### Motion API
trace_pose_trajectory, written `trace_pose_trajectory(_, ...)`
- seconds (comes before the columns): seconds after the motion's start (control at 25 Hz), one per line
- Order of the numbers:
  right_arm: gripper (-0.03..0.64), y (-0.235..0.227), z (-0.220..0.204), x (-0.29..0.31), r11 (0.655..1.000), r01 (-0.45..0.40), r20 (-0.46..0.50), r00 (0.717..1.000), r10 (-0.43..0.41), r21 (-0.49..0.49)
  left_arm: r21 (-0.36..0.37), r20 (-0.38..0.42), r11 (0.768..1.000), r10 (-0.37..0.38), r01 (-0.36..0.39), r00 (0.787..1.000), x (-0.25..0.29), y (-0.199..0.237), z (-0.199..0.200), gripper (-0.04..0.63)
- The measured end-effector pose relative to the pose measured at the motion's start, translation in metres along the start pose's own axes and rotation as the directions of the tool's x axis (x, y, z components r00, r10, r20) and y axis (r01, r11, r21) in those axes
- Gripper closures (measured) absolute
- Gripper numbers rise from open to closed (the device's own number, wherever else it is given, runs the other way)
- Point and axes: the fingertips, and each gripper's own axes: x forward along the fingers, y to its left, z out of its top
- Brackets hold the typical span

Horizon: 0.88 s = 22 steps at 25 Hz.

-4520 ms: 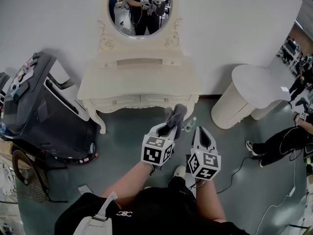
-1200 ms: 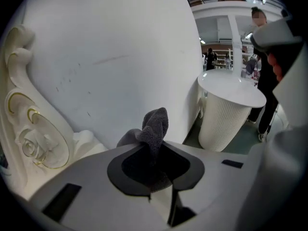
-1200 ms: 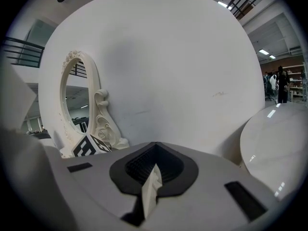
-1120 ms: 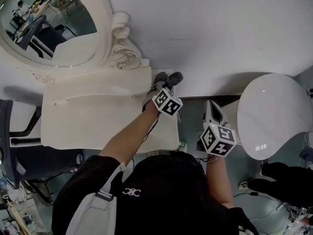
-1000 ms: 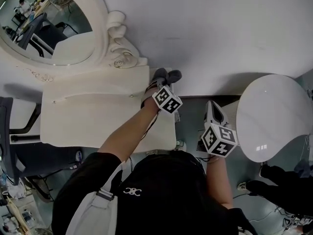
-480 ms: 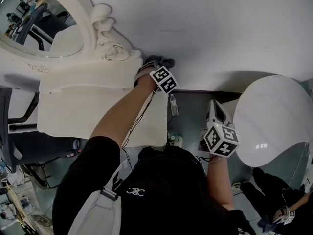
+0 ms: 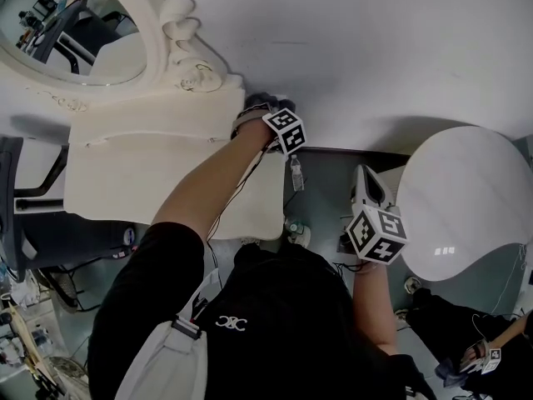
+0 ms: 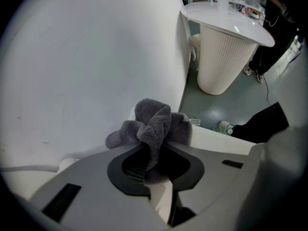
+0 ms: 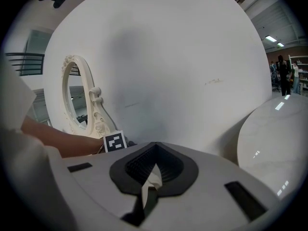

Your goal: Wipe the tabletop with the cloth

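The cream dressing table (image 7: 158, 169) stands against the white wall, its oval mirror (image 7: 67, 23) at the upper left of the head view. My left gripper (image 7: 263, 112) is at the table's back right corner, shut on a crumpled grey cloth (image 7: 260, 102). In the left gripper view the cloth (image 8: 153, 123) bulges out between the jaws of the left gripper (image 8: 159, 147), over the tabletop's edge (image 8: 216, 137) and close to the wall. My right gripper (image 7: 365, 180) hangs over the floor to the right of the table, shut and empty (image 9: 151, 173).
A round white pedestal table (image 7: 466, 202) stands to the right, also visible in the left gripper view (image 8: 224, 47). A plastic bottle (image 7: 295, 173) lies on the floor beside the dressing table. A dark chair (image 7: 21, 198) is at the left. Another person's legs (image 7: 466, 332) show at the lower right.
My left gripper has carried the cloth across the tabletop toward the back right corner by the wall. The right gripper has stayed shut beside the table.
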Motion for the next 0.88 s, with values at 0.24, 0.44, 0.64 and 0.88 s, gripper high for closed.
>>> trace_pose_trajectory(0.24, 0.611, 0.009, -0.004, -0.005, 0.999, -0.036, 0.002, 0.999, 0.036, 0.002, -0.030, 0.021, 0.996, -0.083, 0.083, 0.996, -0.020, -0.034, -0.012, 0.529)
trace_pose_trajectory(0.44, 0.612, 0.027, -0.010, 0.000, 0.995, -0.101, -0.020, 0.995, 0.101, -0.014, -0.100, 0.049, 0.976, -0.191, 0.195, 0.980, -0.037, -0.075, -0.028, 0.529)
trace_pose_trajectory(0.64, 0.612, 0.042, -0.013, 0.008, 0.986, -0.165, -0.039, 0.986, 0.164, -0.028, -0.081, 0.050, 0.976, -0.198, 0.201, 0.979, -0.048, -0.105, -0.049, 0.529)
trace_pose_trajectory(0.88, 0.612, 0.062, -0.021, 0.019, 0.975, -0.222, -0.071, 0.973, 0.219, -0.028, -0.066, 0.067, 0.967, -0.241, 0.246, 0.968, -0.063, -0.137, -0.075, 0.529)
